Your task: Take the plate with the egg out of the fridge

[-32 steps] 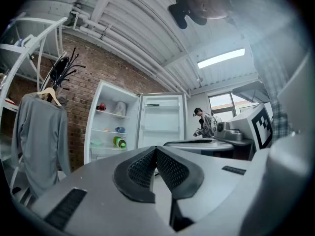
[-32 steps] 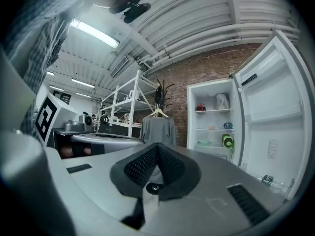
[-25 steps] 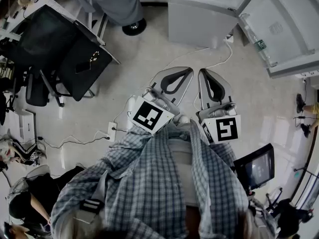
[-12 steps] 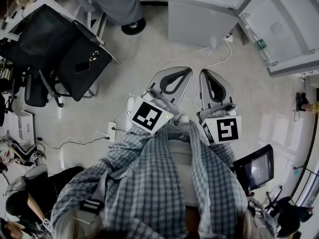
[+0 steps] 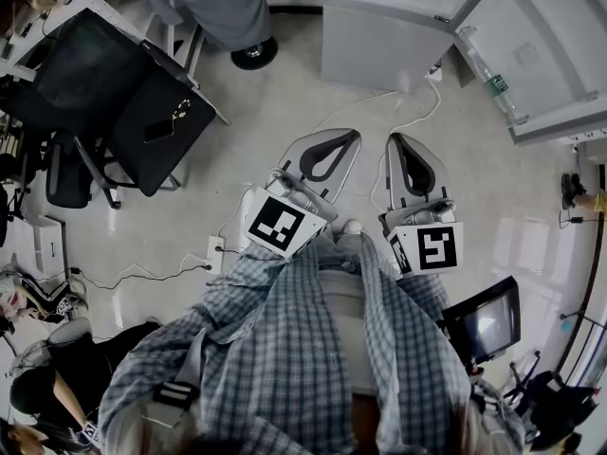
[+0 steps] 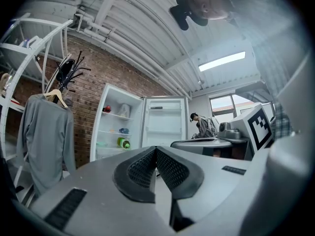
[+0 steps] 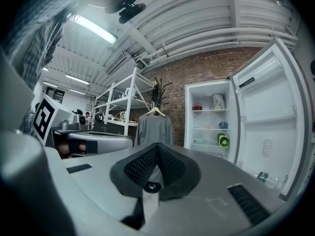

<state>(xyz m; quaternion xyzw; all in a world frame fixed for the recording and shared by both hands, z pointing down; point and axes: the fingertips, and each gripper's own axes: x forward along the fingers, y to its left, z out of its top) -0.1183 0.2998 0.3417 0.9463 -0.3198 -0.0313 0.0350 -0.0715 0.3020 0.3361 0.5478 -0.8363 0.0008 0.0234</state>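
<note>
while both grippers point level toward the open fridge (image 7: 211, 124), i read the left gripper (image 6: 156, 149) as fully closed, its ribbed pads (image 6: 142, 166) meeting with nothing between them. the right gripper (image 7: 157, 146) is pressed together the same way and empty. the fridge stands ahead of both, well apart, with its door (image 7: 268, 112) swung out to the right. the shelves (image 7: 206, 129) carry a green bottle (image 7: 224, 140), a red item (image 7: 197, 106) and a blue item (image 7: 223, 125) (all tiny from here). i cannot pick out the plate with the egg among them. a grey garment (image 7: 153, 127) hangs on a hanger (image 7: 156, 111) just left of the fridge.
</note>
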